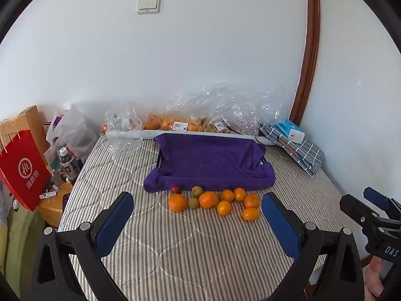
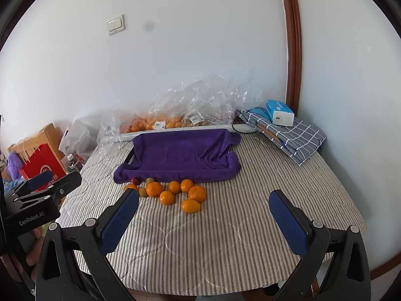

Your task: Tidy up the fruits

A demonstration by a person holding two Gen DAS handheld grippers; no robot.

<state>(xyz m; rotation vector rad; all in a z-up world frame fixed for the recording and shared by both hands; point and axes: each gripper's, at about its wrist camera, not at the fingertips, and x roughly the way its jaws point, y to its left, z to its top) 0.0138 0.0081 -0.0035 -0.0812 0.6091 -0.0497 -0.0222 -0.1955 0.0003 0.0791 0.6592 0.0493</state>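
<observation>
1. Oranges (image 1: 208, 199), two green-brown kiwi-like fruits (image 1: 197, 191) and one small red fruit (image 1: 176, 189) lie loose on the striped cloth (image 1: 200, 255), ahead of both sets of fingers and just short of the purple-towel-lined tray (image 1: 213, 160). None are in the tray yet.
2. Left gripper (image 1: 198, 225): jaws spread wide, holding nothing, cluster centred between the fingertips but well ahead. Right gripper (image 2: 204, 222): also spread and empty; fruits sit ahead and toward its left finger.
3. Judgement: take the nearest orange (image 2: 191, 206) first. Straddle it squarely and close gently; round fruit will roll if clipped off-centre.
4. Fruits touch each other, so a finger pushed in may scatter neighbours; work from the outer edge.
5. Towel's front lip is raised, so lift over it.
6. Beyond the tray: crumpled plastic bags (image 1: 225, 105) with more fruit, tissue box (image 2: 279, 113), checked cloth (image 2: 298, 138). Not in the way.
</observation>
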